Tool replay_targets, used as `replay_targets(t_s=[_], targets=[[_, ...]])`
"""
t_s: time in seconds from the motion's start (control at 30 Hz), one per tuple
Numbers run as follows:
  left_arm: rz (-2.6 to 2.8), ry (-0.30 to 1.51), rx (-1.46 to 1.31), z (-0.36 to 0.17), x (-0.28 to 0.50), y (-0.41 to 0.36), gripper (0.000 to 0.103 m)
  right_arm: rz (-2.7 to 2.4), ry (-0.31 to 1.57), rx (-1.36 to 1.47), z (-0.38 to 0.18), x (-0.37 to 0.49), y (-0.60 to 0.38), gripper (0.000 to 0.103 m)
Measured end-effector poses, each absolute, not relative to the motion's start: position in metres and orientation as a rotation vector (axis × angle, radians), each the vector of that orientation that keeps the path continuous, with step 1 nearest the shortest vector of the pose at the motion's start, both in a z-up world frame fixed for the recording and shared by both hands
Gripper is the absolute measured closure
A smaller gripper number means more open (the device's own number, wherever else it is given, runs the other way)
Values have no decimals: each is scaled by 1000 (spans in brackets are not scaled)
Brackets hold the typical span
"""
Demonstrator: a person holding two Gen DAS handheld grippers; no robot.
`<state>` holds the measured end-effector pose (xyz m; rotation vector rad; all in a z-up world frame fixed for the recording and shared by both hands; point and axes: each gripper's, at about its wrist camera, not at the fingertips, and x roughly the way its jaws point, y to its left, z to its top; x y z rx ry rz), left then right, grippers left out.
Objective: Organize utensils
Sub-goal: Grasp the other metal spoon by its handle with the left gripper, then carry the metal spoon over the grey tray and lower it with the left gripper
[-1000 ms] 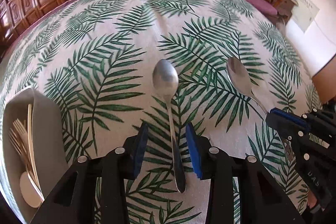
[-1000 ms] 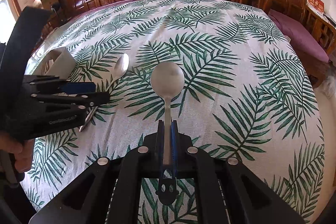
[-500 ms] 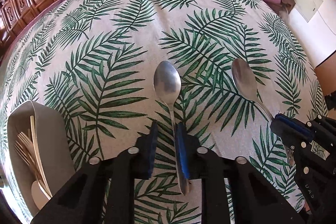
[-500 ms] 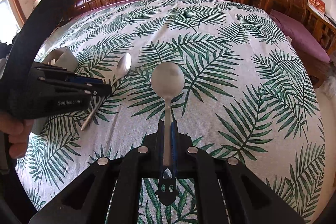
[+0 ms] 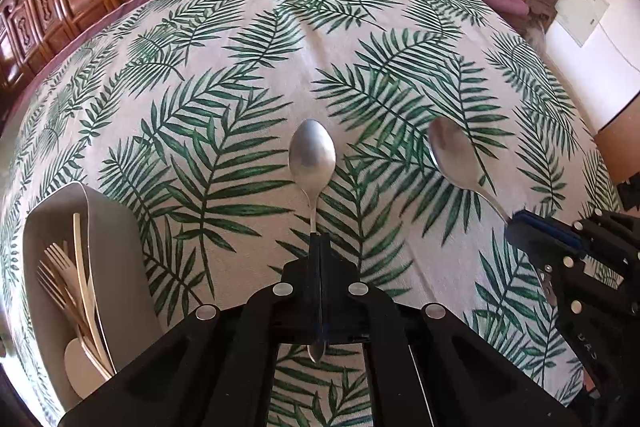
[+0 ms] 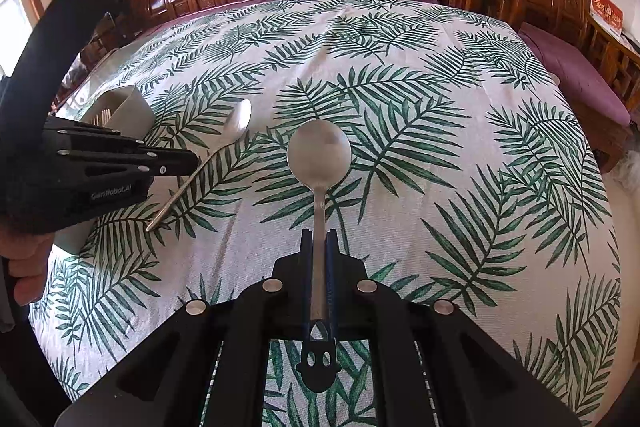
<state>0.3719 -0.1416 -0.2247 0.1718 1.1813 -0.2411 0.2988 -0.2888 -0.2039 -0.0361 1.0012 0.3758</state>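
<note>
Two spoons: my left hand-held gripper (image 5: 320, 241) just closed, clamps left spoon (image 5: 313, 159); my right hand-held gripper (image 6: 319, 239) clamps right spoon (image 6: 319, 151). One holder (image 5: 108, 239) near table (image 5: 360, 27) left edge, several pale utensils inside. Far cloth open.

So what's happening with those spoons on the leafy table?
A person is tidying up cutlery using two hand-held grippers. The left hand-held gripper has just been closing and now pinches the handle of one metal spoon. The right hand-held gripper is shut on the handle of a second spoon. Both spoon bowls point out over the palm-leaf tablecloth. A grey utensil holder at the left already holds forks and other pieces, so the spoons probably go there next.
</note>
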Motion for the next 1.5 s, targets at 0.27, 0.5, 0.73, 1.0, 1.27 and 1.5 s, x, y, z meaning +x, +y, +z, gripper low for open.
replay_targets(t_s=[0.27, 0.5, 0.73, 1.0, 1.27, 1.5], targets=[[-223, 1214, 173, -230, 384, -139, 101, 373, 1002, -37, -204, 298, -286, 95], [-227, 1234, 170, -235, 394, -137, 83, 379, 998, -30, -203, 299, -287, 95], [-239, 1225, 200, -234, 394, -138, 101, 383, 996, -31, -203, 299, -287, 95], [-240, 1183, 194, -227, 374, -131, 103, 386, 991, -39, -200, 297, -284, 95], [-245, 1167, 163, -216, 370, -122, 103, 395, 991, -60, -200, 293, -273, 95], [-246, 1234, 143, -229, 383, -123, 91, 384, 990, -60, -201, 294, -276, 95]])
